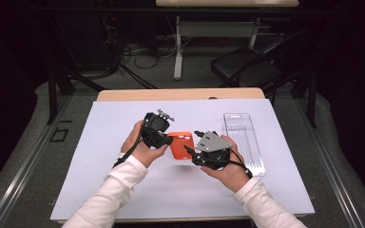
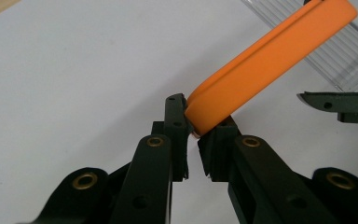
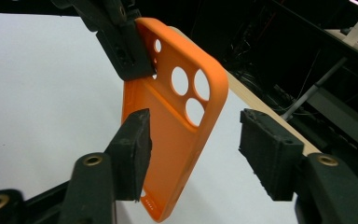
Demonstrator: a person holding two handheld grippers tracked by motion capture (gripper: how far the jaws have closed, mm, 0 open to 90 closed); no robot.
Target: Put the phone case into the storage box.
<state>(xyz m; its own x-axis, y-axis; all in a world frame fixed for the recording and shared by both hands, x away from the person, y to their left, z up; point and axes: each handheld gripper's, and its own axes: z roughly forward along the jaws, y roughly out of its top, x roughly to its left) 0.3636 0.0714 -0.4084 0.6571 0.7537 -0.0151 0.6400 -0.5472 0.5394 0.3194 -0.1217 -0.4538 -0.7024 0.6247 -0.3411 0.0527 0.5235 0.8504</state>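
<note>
An orange phone case [image 1: 181, 145] with round camera holes hangs above the white mat, held between the two hands. My left gripper [image 1: 168, 137] is shut on one edge of the case [image 2: 270, 60], which its pads pinch at the corner [image 2: 193, 135]. My right gripper [image 1: 192, 141] comes in from the other side. In the right gripper view its jaws straddle the case [image 3: 177, 126]: the left pad [image 3: 133, 144] sits at the case's back and the right pad [image 3: 268, 149] stands clear of it. The left gripper [image 3: 130, 56] clamps the case's top edge there.
A white mat [image 1: 100, 156] covers most of the wooden table [image 1: 180, 94]. A clear plastic tray [image 1: 244, 142] lies on the mat right of the hands. Behind the table are a dark chair [image 1: 247, 66], cables and another table's legs.
</note>
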